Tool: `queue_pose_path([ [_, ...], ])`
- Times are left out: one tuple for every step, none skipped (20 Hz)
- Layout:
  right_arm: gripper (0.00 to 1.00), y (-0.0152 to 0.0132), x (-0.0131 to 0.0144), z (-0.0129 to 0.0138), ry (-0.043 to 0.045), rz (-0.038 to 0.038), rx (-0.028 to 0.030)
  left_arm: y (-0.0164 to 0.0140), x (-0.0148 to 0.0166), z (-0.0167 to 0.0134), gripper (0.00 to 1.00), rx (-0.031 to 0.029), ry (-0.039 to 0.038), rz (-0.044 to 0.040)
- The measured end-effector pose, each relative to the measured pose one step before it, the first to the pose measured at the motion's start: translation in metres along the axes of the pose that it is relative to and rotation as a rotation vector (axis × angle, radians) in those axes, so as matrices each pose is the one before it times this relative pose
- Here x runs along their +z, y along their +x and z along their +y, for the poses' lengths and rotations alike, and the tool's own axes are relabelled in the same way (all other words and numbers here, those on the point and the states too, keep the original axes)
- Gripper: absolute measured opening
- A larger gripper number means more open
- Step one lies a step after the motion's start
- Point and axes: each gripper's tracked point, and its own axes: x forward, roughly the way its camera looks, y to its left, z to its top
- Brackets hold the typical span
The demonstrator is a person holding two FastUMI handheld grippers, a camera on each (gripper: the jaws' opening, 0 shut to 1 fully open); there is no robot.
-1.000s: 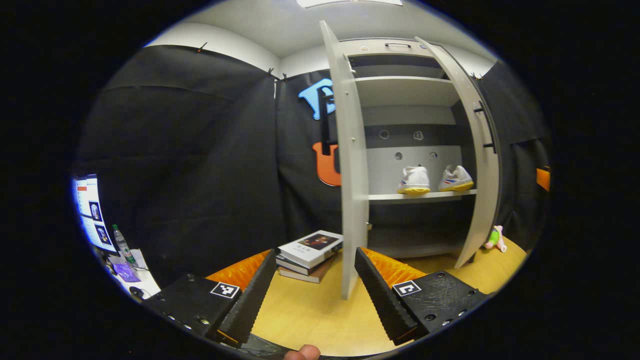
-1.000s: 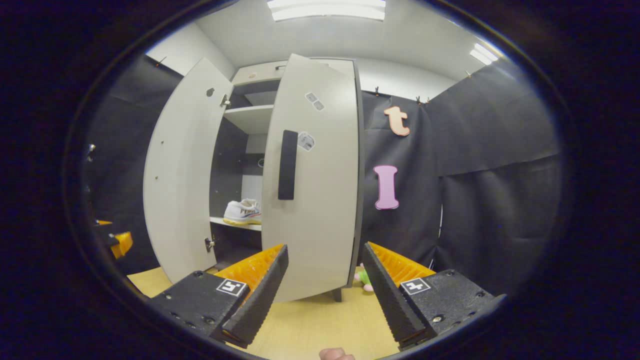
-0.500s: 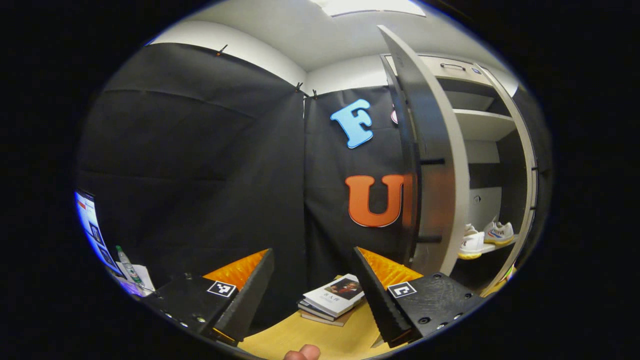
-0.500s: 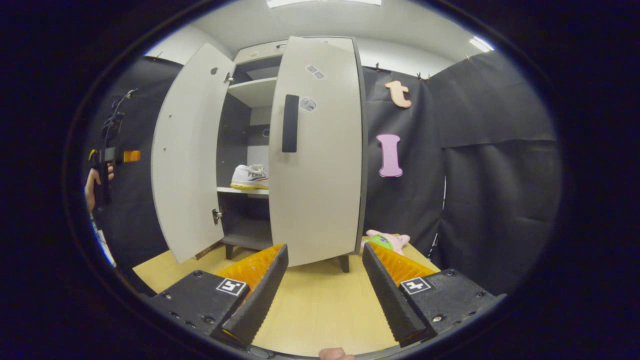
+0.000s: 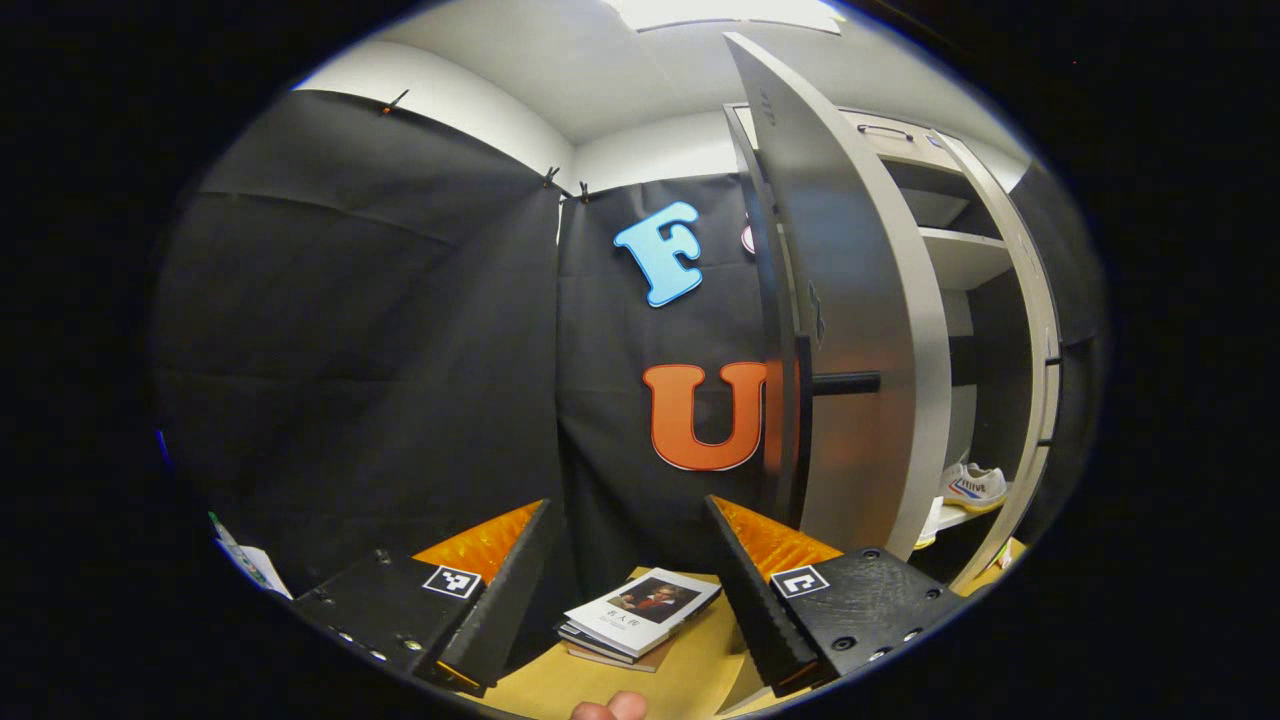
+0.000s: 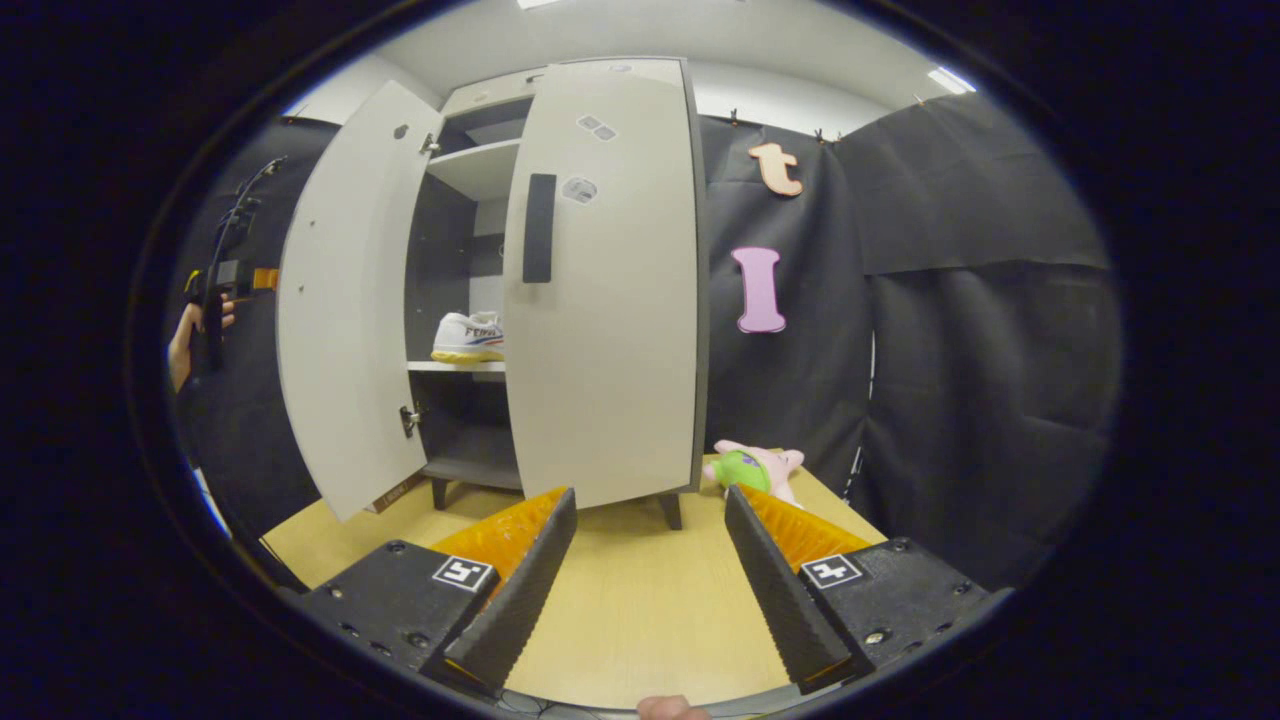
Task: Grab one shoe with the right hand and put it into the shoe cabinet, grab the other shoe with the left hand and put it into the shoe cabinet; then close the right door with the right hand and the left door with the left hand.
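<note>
Both grippers stand wide open with nothing between their ribbed fingers. Just past the left gripper (image 5: 625, 585), a stack of books (image 5: 640, 612) lies on the pale wooden table (image 5: 700, 675); beyond, at 2 o'clock, the left door (image 5: 850, 330) shows its outer face with a dark bar handle, and one white shoe (image 5: 972, 483) sits on the shelf behind. From the right gripper (image 6: 648, 590), a pink-and-green plush toy (image 6: 755, 470) lies at 1 o'clock, the smooth grey right door (image 6: 610, 300) is nearly shut, and a shoe (image 6: 468, 338) rests inside the shoe cabinet (image 6: 470, 170) at 11 o'clock.
</note>
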Motion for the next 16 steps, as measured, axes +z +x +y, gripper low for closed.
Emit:
queue_pose_path([
  [0.97,0.00118,0.00135,-0.00192,-0.00227,-0.00168,-0.00454,-0.00108,-0.00028,-0.00513,0.89,-0.00851,-0.01311,0.00443],
  [0.97,0.00011,0.00102,-0.00145,-0.00185,-0.00354,-0.00359,-0.00260,-0.00031,-0.00660,0.89,-0.01004,-0.00774,0.00269],
  [0.97,0.00011,0.00181,-0.00114,-0.00083,-0.00426,-0.00252,-0.00570,-0.00091,-0.00740,0.91,-0.00976,-0.00282,0.00326],
  [0.97,0.00077,0.00172,-0.00102,-0.00202,-0.00454,-0.00063,-0.00379,-0.00042,-0.00813,0.92,-0.00751,0.00072,-0.00467],
  [0.97,-0.00001,0.00089,-0.00043,-0.00277,-0.00302,-0.00196,-0.00200,0.00142,-0.00857,0.92,-0.00565,0.00389,-0.00247],
  [0.97,-0.00007,0.00011,-0.00048,-0.00268,-0.00046,-0.00076,-0.00245,-0.00043,-0.00686,0.92,-0.00325,-0.00164,-0.00131],
  [0.97,0.00008,-0.00030,-0.00170,-0.00168,0.00067,-0.00370,-0.00095,-0.00022,-0.00885,0.92,-0.00835,-0.00191,0.00298],
  [0.97,-0.00161,-0.00004,-0.00307,-0.00046,-0.00076,-0.00391,-0.00085,0.00090,-0.00913,0.92,-0.01323,-0.00331,0.00121],
  [0.97,-0.00100,-0.00059,-0.00329,-0.00119,0.00104,-0.00692,-0.00031,-0.00103,-0.00895,0.92,-0.01278,-0.00603,0.00421],
  [0.97,-0.00054,-0.00147,-0.00247,0.00087,0.00211,-0.00593,0.00097,-0.00012,-0.00903,0.92,-0.01409,-0.01015,-0.00181],
  [0.97,-0.00103,-0.00062,-0.00284,0.00419,0.00264,-0.00516,-0.00117,-0.00253,-0.00875,0.92,-0.01372,-0.01346,0.00233],
  [0.97,-0.00157,0.00013,-0.00298,0.00563,0.00065,-0.00360,0.00022,-0.00094,-0.01125,0.92,-0.01951,-0.00817,-0.00427],
  [0.97,0.00074,-0.00011,-0.00117,0.00296,0.00018,-0.00482,0.00288,-0.00112,-0.01308,0.92,-0.02160,-0.00712,-0.00259],
  [0.97,0.00008,0.00002,-0.00292,0.00058,-0.00082,-0.00720,0.00317,-0.00260,-0.01195,0.92,-0.02140,-0.00741,-0.00005],
  [0.97,0.00067,0.00016,-0.00382,0.00050,-0.00140,-0.00725,0.00360,0.00002,-0.01151,0.92,-0.02296,-0.00464,-0.00253],
  [0.97,-0.00038,-0.00011,-0.00334,0.00160,-0.00089,-0.00672,0.00674,-0.00169,-0.01383,0.92,-0.01976,0.00336,-0.00634],
])
